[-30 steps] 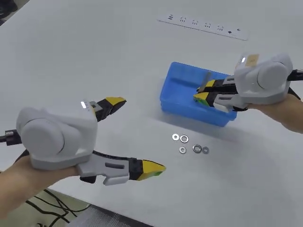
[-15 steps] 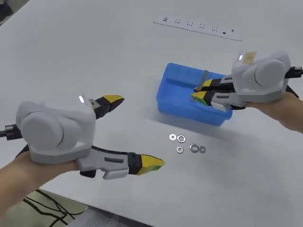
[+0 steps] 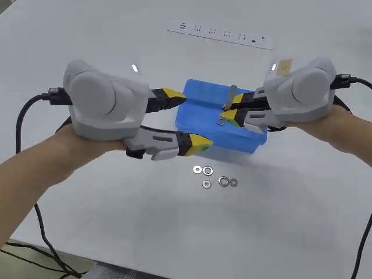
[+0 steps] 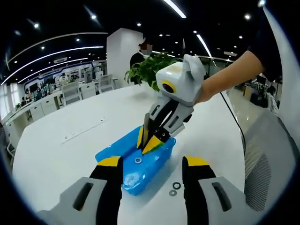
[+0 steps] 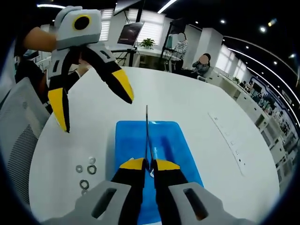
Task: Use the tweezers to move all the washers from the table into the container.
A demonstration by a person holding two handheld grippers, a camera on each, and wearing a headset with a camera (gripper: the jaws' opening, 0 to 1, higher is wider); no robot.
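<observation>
Blue plastic forms the container [image 3: 203, 94], a rectangular bin that sits just right of centre in the head view on the white table [image 3: 116, 221].

We see the right gripper [image 3: 228, 113] at the right end of the container, over its interior. Its jaws are pressed nearly together on the tweezers [image 3: 232, 93], which run forward between the yellow tips. In the right gripper view the tweezers appear as a single thin blade pointing along the container, so we cannot tell how far their tips stand apart.

One washer [image 4: 138, 160] shows inside the container, just below the tweezers in the left gripper view. We cannot tell whether the tweezers grip it or whether it lies on the container floor.

The left gripper [image 3: 195, 119] hangs over the left end of the container. Its jaws are spread wide, with nothing between them.

Five loose washers [image 3: 208, 171] lie in a small cluster on the table, just below the container in the head view and apart from both grippers.

A white power strip [image 3: 221, 35] lies near the upper edge of the head view, above the container in the frame.
</observation>
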